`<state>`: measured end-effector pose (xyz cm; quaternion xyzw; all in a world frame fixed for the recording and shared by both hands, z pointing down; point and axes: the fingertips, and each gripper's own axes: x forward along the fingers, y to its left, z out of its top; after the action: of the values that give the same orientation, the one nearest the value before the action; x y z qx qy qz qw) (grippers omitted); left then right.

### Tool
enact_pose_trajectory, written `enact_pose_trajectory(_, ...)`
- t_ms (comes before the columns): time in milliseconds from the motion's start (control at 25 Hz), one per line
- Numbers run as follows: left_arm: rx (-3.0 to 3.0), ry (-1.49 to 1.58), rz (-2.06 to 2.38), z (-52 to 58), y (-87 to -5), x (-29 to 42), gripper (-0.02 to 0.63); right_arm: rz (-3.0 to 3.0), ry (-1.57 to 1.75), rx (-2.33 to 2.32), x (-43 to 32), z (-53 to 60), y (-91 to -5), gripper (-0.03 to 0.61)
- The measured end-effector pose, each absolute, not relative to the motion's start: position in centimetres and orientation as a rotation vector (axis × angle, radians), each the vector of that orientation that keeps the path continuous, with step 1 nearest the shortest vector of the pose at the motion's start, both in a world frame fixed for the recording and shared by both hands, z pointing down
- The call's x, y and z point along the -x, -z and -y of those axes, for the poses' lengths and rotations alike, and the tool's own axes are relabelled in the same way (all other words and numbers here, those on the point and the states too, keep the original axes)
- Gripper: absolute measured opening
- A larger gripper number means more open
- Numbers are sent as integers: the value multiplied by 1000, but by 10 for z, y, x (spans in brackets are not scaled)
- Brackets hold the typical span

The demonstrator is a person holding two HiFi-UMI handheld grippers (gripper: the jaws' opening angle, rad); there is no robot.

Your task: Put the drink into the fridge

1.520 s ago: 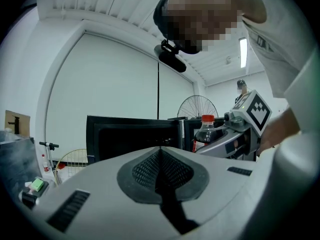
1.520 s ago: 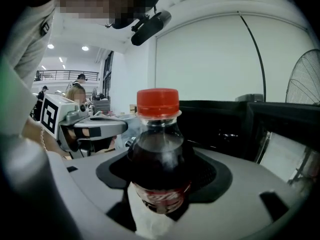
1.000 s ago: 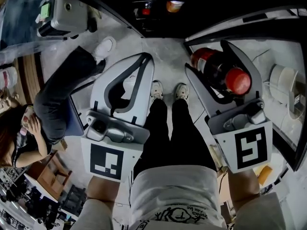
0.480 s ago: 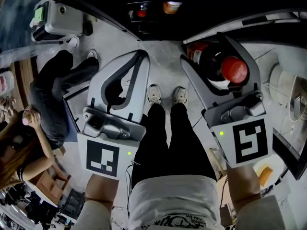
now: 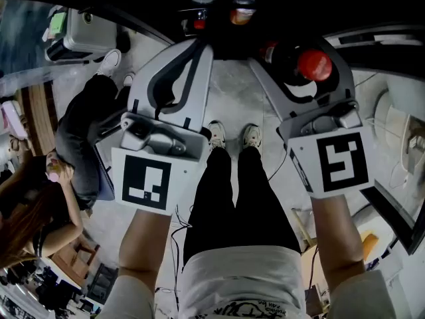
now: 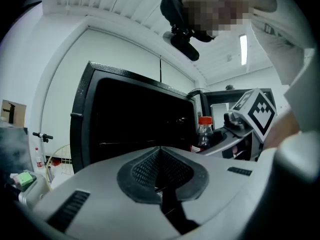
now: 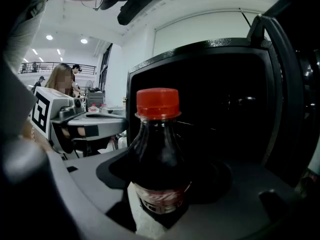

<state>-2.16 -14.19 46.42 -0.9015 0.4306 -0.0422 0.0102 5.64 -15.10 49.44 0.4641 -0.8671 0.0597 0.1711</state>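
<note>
In the head view, we carry the drink bottle (image 5: 313, 65) upright in the right gripper (image 5: 297, 53), just in front of the dark, open fridge (image 5: 265, 5). The left gripper (image 5: 194, 53) hangs beside it. To do this well, we judge that we should go in level, keep clear of the fridge's frame, and let the bottle stand firmly inside before letting go.

In the left gripper view, the jaws are pressed together on nothing and face the fridge's black interior (image 6: 135, 119).

In the right gripper view, the jaws stand fairly wide and pinch the bottle (image 7: 157, 154) at its label, with the red cap (image 7: 157, 103) on top.
</note>
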Motion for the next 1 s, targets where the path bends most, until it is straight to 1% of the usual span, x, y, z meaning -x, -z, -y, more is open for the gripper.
enact_pose_trajectory(200, 2798, 176, -1388, 166, -481, 29, 20, 2450, -176, -1324, -52, 174, -507, 311)
enact_pose_trajectory(1000, 2786, 142, -1435, 238, -510, 21, 20, 2411, -186, -1384, -60, 252, -546, 310)
